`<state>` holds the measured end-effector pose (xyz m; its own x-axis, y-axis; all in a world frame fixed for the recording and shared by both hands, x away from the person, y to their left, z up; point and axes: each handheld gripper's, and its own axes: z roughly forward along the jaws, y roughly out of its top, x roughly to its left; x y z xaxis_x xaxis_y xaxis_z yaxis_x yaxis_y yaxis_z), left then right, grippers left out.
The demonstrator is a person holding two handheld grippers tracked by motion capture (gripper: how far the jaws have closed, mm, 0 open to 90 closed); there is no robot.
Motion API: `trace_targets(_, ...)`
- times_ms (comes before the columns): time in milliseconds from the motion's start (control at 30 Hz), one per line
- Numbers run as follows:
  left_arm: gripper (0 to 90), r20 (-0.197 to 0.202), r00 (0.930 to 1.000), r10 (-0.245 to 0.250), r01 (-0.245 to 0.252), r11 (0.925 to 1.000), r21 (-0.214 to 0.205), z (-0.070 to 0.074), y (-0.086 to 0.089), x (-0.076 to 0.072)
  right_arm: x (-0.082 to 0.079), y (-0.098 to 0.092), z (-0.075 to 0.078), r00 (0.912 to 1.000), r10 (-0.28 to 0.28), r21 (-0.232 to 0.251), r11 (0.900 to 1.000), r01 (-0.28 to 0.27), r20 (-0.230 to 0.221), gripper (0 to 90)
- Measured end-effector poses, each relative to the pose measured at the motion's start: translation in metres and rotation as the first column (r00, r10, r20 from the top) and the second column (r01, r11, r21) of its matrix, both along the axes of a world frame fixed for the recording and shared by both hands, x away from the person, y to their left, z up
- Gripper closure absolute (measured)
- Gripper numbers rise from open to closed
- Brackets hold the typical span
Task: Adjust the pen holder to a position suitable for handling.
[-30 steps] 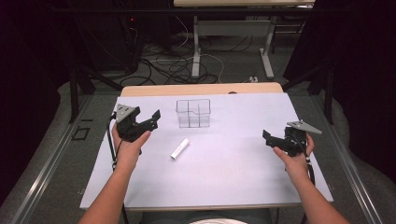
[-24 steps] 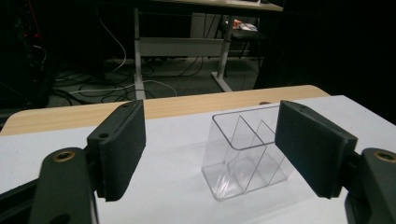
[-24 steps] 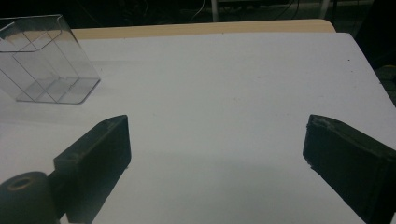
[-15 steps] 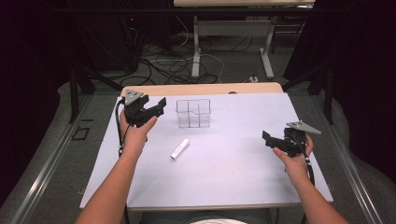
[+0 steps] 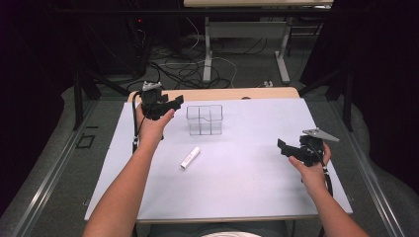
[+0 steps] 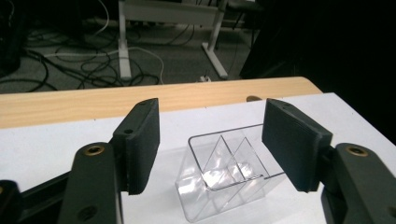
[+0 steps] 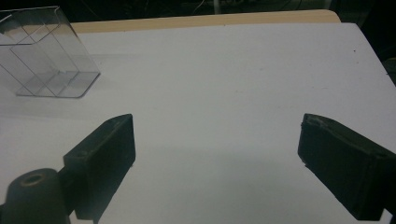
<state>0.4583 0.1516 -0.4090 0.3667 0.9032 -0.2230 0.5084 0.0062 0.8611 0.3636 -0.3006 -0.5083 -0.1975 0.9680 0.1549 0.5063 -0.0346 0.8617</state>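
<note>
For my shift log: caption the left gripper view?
Left claw, jaws open and closing, lined up on the empty clear divided organizer on the white table.

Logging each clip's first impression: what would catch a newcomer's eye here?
The clear plastic organizer box with inner dividers stands toward the far side of the white table, with the black left gripper, jaws just closing but on nothing, raised beside it. A small white tube lies nearer; the black right gripper waits open at the right.
</note>
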Motion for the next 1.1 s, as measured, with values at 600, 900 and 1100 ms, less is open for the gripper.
trace_targets(600,46.1,-0.179,0.9839,-0.010,-0.003,0.9975,-0.070,-0.014,-0.005,0.025,0.000,0.000,-0.002,1.0000,-0.005,0.012,0.9999,0.005,-0.008,10.9)
trace_targets(900,49.8,-0.205,0.9784,0.023,-0.029,0.9993,-0.025,-0.027,-0.015,0.033,0.000,0.001,-0.003,0.9999,-0.003,0.017,0.9998,0.003,-0.014,11.1)
trace_targets(1100,52.6,-0.230,0.9725,0.037,-0.040,0.9992,-0.007,-0.036,-0.019,0.037,0.001,0.001,-0.004,0.9999,-0.003,0.015,0.9999,0.003,-0.017,11.6)
